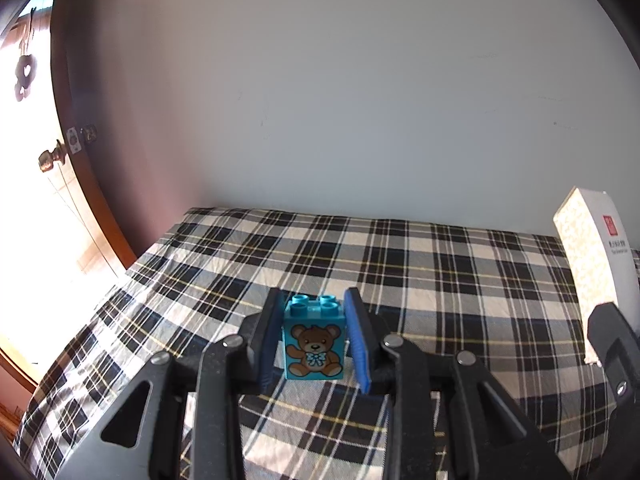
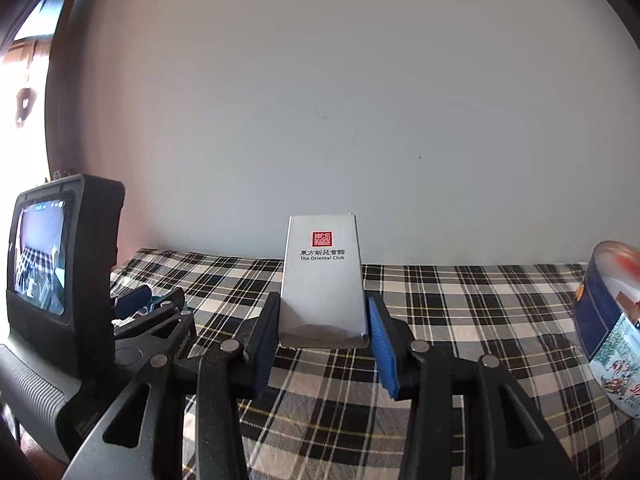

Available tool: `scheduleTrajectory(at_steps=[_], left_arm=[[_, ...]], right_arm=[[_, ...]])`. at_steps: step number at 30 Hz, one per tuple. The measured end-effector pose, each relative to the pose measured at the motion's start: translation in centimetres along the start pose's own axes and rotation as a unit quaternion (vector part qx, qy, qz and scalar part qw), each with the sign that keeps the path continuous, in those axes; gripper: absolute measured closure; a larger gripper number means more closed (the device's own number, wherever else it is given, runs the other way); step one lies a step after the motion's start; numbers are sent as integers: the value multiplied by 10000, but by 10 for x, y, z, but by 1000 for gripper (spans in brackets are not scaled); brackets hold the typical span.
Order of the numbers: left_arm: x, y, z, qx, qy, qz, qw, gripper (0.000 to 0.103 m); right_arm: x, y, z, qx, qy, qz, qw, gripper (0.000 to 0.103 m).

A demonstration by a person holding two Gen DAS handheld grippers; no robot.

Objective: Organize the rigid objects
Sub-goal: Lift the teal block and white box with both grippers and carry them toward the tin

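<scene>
Between the blue pads of the left gripper (image 1: 314,338) sits a turquoise toy brick (image 1: 314,344) printed with a teddy bear, studs up and held upright. The jaws stand narrow and the pads meet its two side walls, so it reads as gripped and carried above the plaid cloth (image 1: 440,280) rather than resting on it. In the right wrist view, the right gripper (image 2: 322,330) clamps a tall silver carton (image 2: 322,276) by its lower end, a pad against each side; its bottom edge looks creased and pushed in. The carton stands upright, most of its height above the pads, clear of the cloth below. Off to the right, near the frame edge, a round blue tin (image 2: 608,328) with a winter scene appears tilted and blurred; I cannot tell what it rests on. Behind everything, the cloth runs to a plain pale wall (image 2: 360,100).

The main risks, as I judge them: the carton is thin card held low, so a firmer squeeze could crush it further, or it could pivot and topple forward. The brick's smooth sides could slip if the hold loosens. With both hands close, the carton could knock the tin when set down.
</scene>
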State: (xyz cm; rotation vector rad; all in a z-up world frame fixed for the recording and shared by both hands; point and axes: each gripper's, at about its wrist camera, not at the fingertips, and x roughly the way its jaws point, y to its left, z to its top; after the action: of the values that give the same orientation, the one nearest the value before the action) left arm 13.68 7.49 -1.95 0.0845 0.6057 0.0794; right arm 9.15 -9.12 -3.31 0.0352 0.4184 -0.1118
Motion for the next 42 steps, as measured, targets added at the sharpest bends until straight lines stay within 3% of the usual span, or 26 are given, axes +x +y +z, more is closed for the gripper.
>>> scheduleTrajectory(at_steps=[25,42], left_arm=[[-57,-19,-32,101,-106,-273,9995,73],[-84,-34,-49,138,-105,-408,9990,73]], right_arm=[[-35,-25,-25,-113,165,188,9996,58],[-63,-51,-33,-136,154,6,9998,58]])
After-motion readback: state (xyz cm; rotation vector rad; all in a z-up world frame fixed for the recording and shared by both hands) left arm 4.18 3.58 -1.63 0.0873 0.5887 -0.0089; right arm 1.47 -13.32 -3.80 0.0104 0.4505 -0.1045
